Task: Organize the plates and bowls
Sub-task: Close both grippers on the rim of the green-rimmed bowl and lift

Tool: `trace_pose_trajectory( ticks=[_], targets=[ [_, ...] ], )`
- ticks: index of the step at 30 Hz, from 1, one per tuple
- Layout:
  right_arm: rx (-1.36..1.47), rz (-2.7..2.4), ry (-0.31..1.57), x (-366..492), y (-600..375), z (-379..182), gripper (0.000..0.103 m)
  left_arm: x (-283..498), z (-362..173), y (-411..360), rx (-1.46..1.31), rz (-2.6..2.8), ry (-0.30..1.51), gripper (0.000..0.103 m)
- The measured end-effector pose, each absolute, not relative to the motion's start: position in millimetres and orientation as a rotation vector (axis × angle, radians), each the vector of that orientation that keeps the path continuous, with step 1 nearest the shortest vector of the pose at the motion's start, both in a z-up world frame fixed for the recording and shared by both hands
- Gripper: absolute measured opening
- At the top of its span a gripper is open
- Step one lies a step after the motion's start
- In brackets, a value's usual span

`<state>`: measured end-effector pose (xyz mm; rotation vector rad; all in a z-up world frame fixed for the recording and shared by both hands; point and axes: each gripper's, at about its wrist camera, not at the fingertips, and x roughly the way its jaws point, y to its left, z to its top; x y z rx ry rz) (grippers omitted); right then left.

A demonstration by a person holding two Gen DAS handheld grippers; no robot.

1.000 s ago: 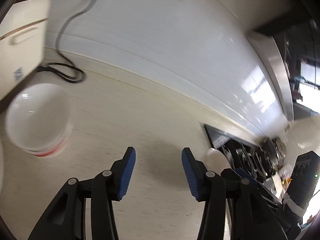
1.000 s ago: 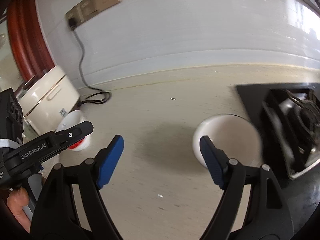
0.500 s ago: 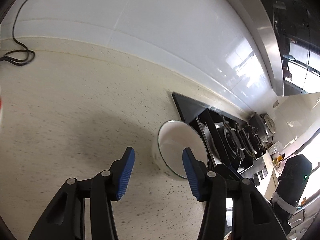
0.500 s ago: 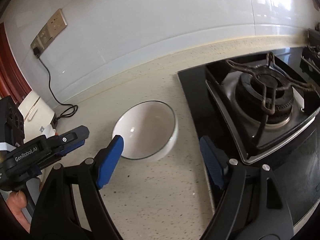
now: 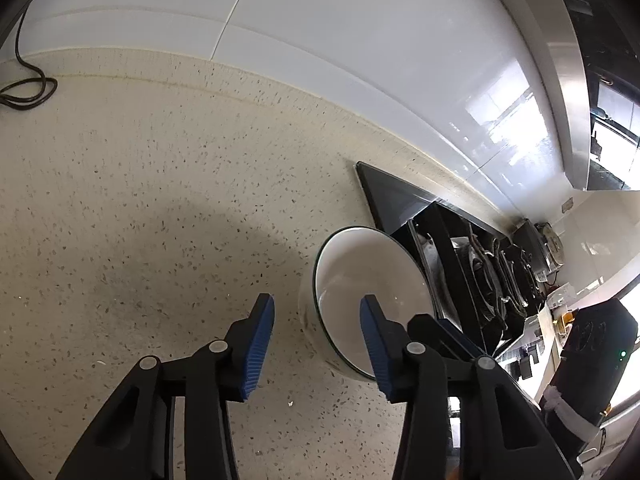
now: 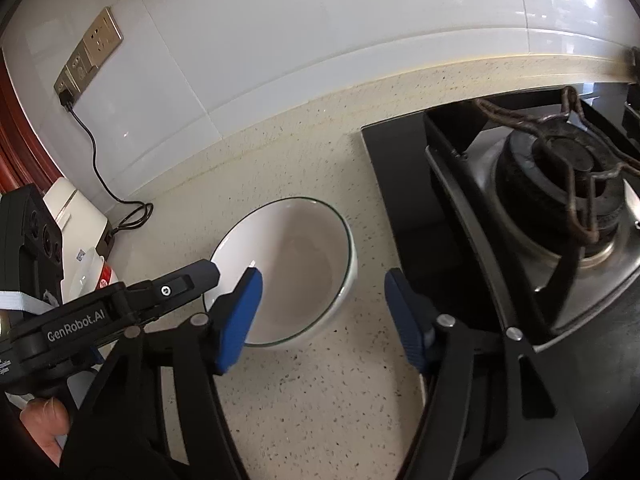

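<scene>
Right wrist view, item one: white bowl (image 6: 286, 268), thin dark line round its rim, upright and empty on the speckled counter (image 6: 320, 392), just beside the black gas hob (image 6: 560, 184). My right tongs (image 6: 322, 316) are unclenched and grasp nothing; the jaws have just been closing, and the bowl's near rim lies between them, untouched as far as I can see. Left wrist view, item two: my left tongs (image 5: 316, 338), also released and empty, jaws likewise just closing, straddling the bowl's left wall (image 5: 368, 300) without pressing it. Step in hand, as I judge it: the approach to this bowl. Next move calls for one pair of tongs to settle over the rim and clench, then lift clear of the hob.
</scene>
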<state>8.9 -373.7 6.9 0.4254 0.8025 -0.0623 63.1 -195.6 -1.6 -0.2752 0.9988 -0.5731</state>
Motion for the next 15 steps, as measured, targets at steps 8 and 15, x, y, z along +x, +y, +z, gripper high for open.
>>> trace_pose_trajectory(
  ticks=[8,15],
  targets=[
    [0.403,-0.051,0.831,18,-369,-5,0.046,62,-9,-206,-0.245,-0.575,1.023,0.029],
    [0.398,-0.061,0.827,17,-371,-7,0.038,63,-11,-210,-0.211,-0.558,1.018,0.023]
  ],
)
